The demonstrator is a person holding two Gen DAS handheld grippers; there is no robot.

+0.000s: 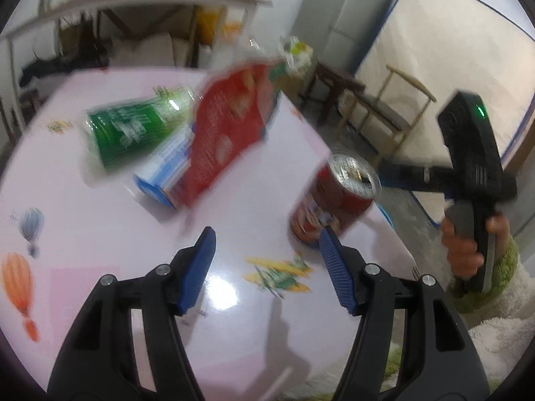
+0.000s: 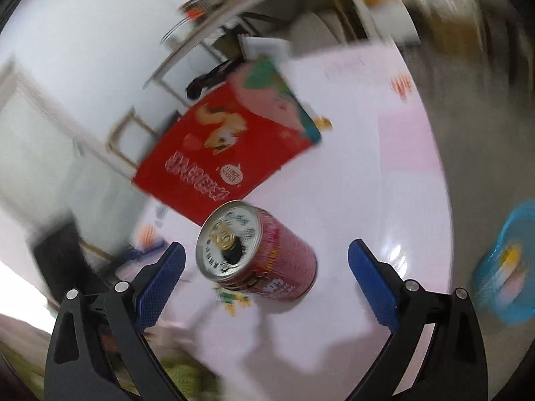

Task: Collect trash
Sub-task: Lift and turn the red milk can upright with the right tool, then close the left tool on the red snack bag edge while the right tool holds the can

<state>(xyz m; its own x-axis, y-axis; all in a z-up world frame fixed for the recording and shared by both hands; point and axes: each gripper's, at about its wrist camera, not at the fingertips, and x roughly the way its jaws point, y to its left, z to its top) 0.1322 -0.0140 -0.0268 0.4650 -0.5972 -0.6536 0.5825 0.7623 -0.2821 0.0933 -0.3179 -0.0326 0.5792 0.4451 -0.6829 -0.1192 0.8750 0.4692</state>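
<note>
Both my tongs are spread with nothing between the pads: the right tongs (image 2: 266, 275) frame the red can (image 2: 264, 254), which stands upright on the pink bench (image 2: 384, 173) near its edge. The red box (image 2: 230, 147) leans at twelve o'clock from it. I should center the can between the pads, come in low around its middle, and squeeze gently, keeping the left tongs (image 1: 267, 267) clear.

My tongs' fingertips (image 1: 200, 267) are blue on black arms, the can (image 2: 264, 254) is red with a silver top, the box (image 2: 230, 147) is red with a squirrel print, the bottle (image 1: 133, 130) is green, and the table (image 1: 83, 234) is pale pink with balloon motifs.
</note>
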